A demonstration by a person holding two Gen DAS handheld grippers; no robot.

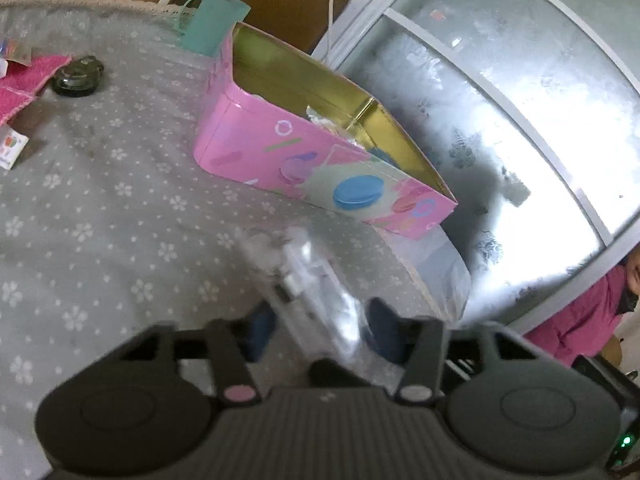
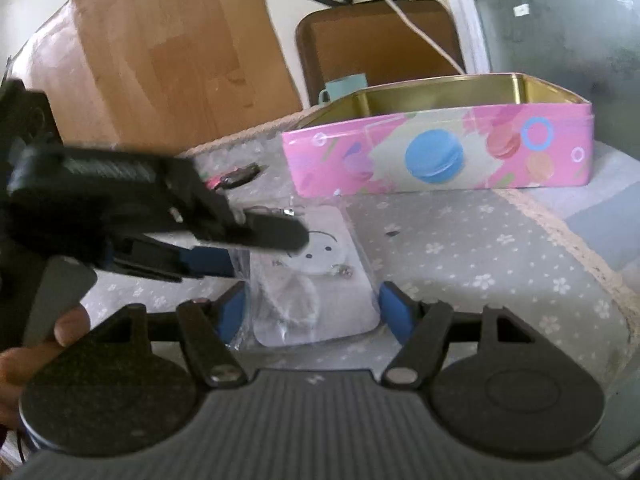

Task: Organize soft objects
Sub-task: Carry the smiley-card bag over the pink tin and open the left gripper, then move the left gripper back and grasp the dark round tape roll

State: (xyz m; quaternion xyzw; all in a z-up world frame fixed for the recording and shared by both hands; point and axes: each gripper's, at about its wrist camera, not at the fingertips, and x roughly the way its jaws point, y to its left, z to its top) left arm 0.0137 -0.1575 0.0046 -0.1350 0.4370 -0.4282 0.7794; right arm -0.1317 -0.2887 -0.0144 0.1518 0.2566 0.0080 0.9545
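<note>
A clear plastic packet (image 2: 316, 296) with a white smiley-face card inside lies on the grey flowered tablecloth (image 2: 480, 248). My left gripper (image 1: 322, 324) is shut on this packet (image 1: 316, 288), which looks blurred there. In the right wrist view the left gripper (image 2: 264, 250) comes in from the left and clamps the packet's far left corner. My right gripper (image 2: 314, 304) is open, with its blue fingers on either side of the packet's near end. Behind stands an open pink tin (image 1: 320, 160) (image 2: 440, 152) with macaron pictures and a gold inside, with some white and blue items in it.
A teal cup (image 1: 212, 20) (image 2: 344, 84) stands behind the tin. Far left lie a dark round object (image 1: 78, 76), a pink cloth (image 1: 20, 84) and a small sachet (image 1: 12, 148). The table's lace edge (image 2: 560, 228) drops off at right. A person in a magenta top (image 1: 580, 320) sits by the frosted door.
</note>
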